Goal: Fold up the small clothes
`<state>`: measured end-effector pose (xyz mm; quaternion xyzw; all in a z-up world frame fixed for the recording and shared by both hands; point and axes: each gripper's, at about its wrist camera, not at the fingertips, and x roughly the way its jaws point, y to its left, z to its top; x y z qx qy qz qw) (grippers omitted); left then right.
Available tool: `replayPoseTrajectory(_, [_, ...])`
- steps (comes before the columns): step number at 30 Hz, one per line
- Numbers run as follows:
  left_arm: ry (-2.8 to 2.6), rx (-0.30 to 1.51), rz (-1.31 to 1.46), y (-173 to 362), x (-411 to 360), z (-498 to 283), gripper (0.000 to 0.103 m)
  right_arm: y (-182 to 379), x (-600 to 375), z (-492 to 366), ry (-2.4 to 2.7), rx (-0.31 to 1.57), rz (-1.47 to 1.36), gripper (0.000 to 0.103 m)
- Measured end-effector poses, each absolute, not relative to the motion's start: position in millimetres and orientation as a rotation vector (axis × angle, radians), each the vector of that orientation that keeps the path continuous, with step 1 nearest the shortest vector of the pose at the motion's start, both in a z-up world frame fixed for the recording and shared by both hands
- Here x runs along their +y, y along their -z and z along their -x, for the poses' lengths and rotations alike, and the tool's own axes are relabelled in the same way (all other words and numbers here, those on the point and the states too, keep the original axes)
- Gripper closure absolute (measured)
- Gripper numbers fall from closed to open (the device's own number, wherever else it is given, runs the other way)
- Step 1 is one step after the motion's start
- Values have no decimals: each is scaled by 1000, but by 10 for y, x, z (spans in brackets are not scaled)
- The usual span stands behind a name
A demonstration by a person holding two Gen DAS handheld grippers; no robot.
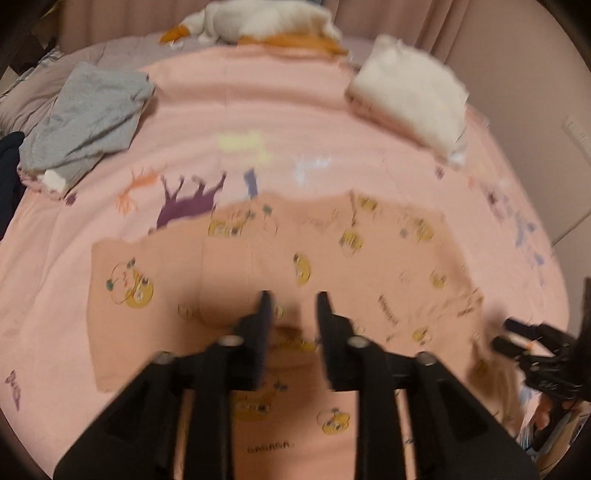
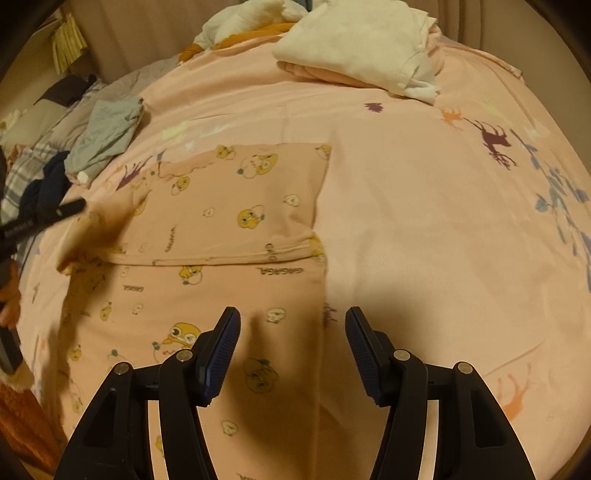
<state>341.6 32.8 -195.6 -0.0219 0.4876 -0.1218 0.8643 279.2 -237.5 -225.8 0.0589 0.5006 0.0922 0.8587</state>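
A peach baby garment (image 1: 295, 266) printed with yellow chicks lies spread on the pink bedspread (image 1: 258, 110). In the right wrist view the garment (image 2: 229, 206) has its upper part folded over into a rectangle. A blurred flap of it rises at the left edge beside a finger (image 2: 70, 208) of the left gripper. My left gripper (image 1: 293, 297) hovers over the garment's middle, open, with a bare gap between its fingers. My right gripper (image 2: 293, 317) stands open above the garment's right edge, holding nothing; it also shows at the far right as right gripper (image 1: 517, 336).
A crumpled grey garment (image 2: 107, 136) lies at the back left, with dark navy cloth (image 2: 51, 184) beside it. A folded white stack (image 2: 354, 40) sits at the back right, and a white and orange pile (image 1: 258, 22) lies behind. Curtains hang beyond the bed.
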Motion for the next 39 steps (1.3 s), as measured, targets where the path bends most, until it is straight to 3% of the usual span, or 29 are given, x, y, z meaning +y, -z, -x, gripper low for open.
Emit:
replayPoseTrajectory(1, [226,1021,27,1957,352,-3409,59,2241,-2396,-2785,-204,1049,-136,42])
replayPoseTrajectory(3, [150,987,-12,1908,527,-3337,38,2197,-2410,-2791,-227,1041,-172,32])
replayPoseTrajectory(9, [41,950,118,1923,1299,-2977,22,2064,-2018,-3106,-366,1038,-261,27])
replayPoseTrajectory(12, [23,1004,185,2100,1555,-2831,22,1981,-1484,-3381,-431,1036,-200,26])
replayPoseTrajectory(15, [20,1069,262,2329,1686,-2755,22,1912,-708,-3627,-528,1024,-51,18])
replayPoseTrajectory(22, [22,1107,359,2604,1769,-2653,22,2164,569,-3876,-451,1028,262,18])
replayPoseTrajectory(23, [21,1091,350,2582,1748,-2639,22,2255,645,-3920,-388,1034,317,22])
replayPoseTrajectory(25, [32,1079,342,2573,1706,-2665,22,2402,611,-4004,-333,1076,308,52])
replayPoseTrajectory(26, [41,1078,350,2578,1688,-2709,22,2451,515,-4047,-367,1119,212,75])
replayPoseTrajectory(27, [45,1074,366,2593,1688,-2755,22,2466,402,-4086,-372,1144,119,83])
replayPoseTrajectory(32, [17,1048,395,2626,1621,-2950,23,2172,-212,-4152,-470,1116,-197,89])
replayPoseTrajectory(34, [-23,1051,328,2652,1529,-3045,30,1974,-470,-4122,-511,1064,-281,89])
replayPoseTrajectory(35, [-72,1059,270,2672,1472,-3088,41,1899,-610,-4111,-519,1042,-317,89])
replayPoseTrajectory(39, [-151,1047,210,2679,1377,-3098,47,1706,-1078,-4065,-492,968,-361,90])
